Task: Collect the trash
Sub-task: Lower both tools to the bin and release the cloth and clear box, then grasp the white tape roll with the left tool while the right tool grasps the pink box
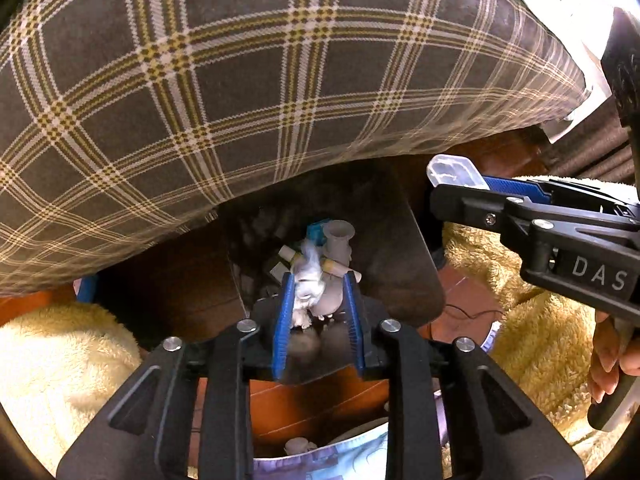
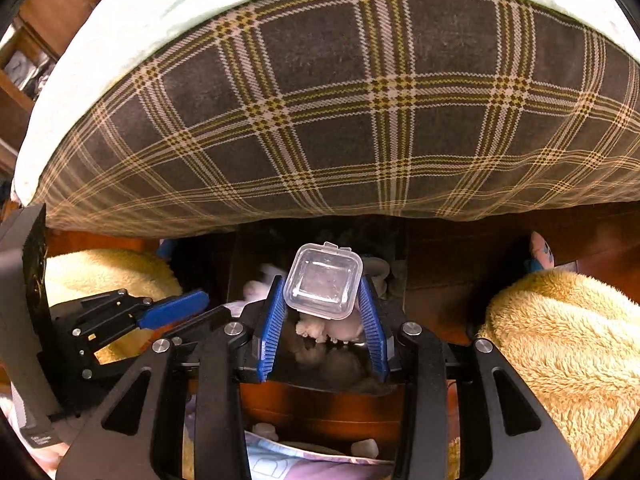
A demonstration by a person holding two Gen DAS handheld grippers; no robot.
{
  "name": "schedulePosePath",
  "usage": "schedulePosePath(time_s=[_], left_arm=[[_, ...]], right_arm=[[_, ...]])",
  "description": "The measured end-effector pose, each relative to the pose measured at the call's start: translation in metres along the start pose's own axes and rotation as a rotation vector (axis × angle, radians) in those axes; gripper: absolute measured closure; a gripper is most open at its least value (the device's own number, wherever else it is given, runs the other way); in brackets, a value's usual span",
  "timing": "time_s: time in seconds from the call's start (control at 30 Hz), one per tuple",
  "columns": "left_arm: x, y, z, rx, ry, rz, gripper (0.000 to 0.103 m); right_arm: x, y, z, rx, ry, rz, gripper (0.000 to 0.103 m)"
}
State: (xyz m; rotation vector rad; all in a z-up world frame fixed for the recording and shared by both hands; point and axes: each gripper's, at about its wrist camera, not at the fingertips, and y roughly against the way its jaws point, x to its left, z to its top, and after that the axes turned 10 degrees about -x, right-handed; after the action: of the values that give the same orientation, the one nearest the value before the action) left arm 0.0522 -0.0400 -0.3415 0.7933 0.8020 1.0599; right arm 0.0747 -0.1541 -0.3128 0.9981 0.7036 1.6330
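My left gripper (image 1: 319, 278) points down into a dark bin (image 1: 400, 260). A blurred white tissue wad (image 1: 306, 290) hangs loose between its blue pads, close to the left one, and the jaws stand apart. Grey plastic pieces (image 1: 338, 242) and paper rolls lie in the bin below. My right gripper (image 2: 322, 285) is shut on a small clear plastic box (image 2: 323, 276) over the same bin (image 2: 248, 248). That box (image 1: 452, 170) also shows at the right gripper's (image 1: 452, 185) tips in the left wrist view. The left gripper (image 2: 214, 306) appears at the left of the right wrist view.
A plaid-covered mattress edge (image 1: 200, 100) overhangs the bin across the top of both views. Fluffy yellow rugs (image 1: 540, 320) (image 2: 560, 340) lie on the wooden floor (image 1: 320, 400) on both sides. A person's hand (image 1: 608, 352) holds the right gripper's handle. White scraps (image 2: 364, 448) lie near printed paper below.
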Motion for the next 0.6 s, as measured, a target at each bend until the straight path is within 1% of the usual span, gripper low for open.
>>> schedulePosePath(time_s=[0.17, 0.2, 0.23, 0.27, 0.3, 0.33, 0.37, 0.43, 0.47, 0.53, 0.57, 0.6], left_arm=[[0.012, 0.008, 0.003, -0.019, 0.01, 0.023, 0.071], [0.013, 0.011, 0.003, -0.023, 0.012, 0.028, 0.068], [0.015, 0.015, 0.003, -0.031, 0.014, 0.036, 0.064], [0.017, 0.02, 0.004, -0.041, 0.015, 0.044, 0.061], [0.018, 0.024, 0.006, -0.049, 0.015, 0.049, 0.056], [0.019, 0.03, 0.008, -0.063, 0.015, 0.054, 0.052], [0.018, 0.036, 0.011, -0.074, 0.014, 0.06, 0.049], [0.018, 0.049, 0.019, -0.106, 0.01, 0.073, 0.039], [0.019, 0.056, 0.024, -0.122, 0.007, 0.082, 0.037], [0.017, 0.068, 0.033, -0.148, 0.005, 0.089, 0.028], [0.017, 0.075, 0.039, -0.163, 0.009, 0.088, 0.027], [0.016, 0.079, 0.043, -0.173, 0.011, 0.086, 0.024]], right_arm=[[-0.017, 0.004, 0.005, -0.021, -0.032, -0.014, 0.048], [-0.019, 0.006, 0.006, -0.028, -0.038, -0.017, 0.044], [-0.022, 0.009, 0.008, -0.039, -0.047, -0.019, 0.041], [-0.023, 0.013, 0.01, -0.049, -0.053, -0.021, 0.036], [-0.024, 0.016, 0.011, -0.058, -0.056, -0.024, 0.027], [-0.026, 0.022, 0.014, -0.075, -0.061, -0.031, 0.023], [-0.027, 0.028, 0.016, -0.091, -0.064, -0.034, 0.019], [-0.028, 0.038, 0.023, -0.115, -0.065, -0.027, 0.018], [-0.028, 0.043, 0.025, -0.125, -0.067, -0.026, 0.018], [-0.029, 0.055, 0.032, -0.16, -0.068, -0.023, 0.014], [-0.028, 0.063, 0.037, -0.185, -0.064, -0.025, 0.009], [-0.027, 0.072, 0.043, -0.209, -0.057, -0.029, 0.009]])
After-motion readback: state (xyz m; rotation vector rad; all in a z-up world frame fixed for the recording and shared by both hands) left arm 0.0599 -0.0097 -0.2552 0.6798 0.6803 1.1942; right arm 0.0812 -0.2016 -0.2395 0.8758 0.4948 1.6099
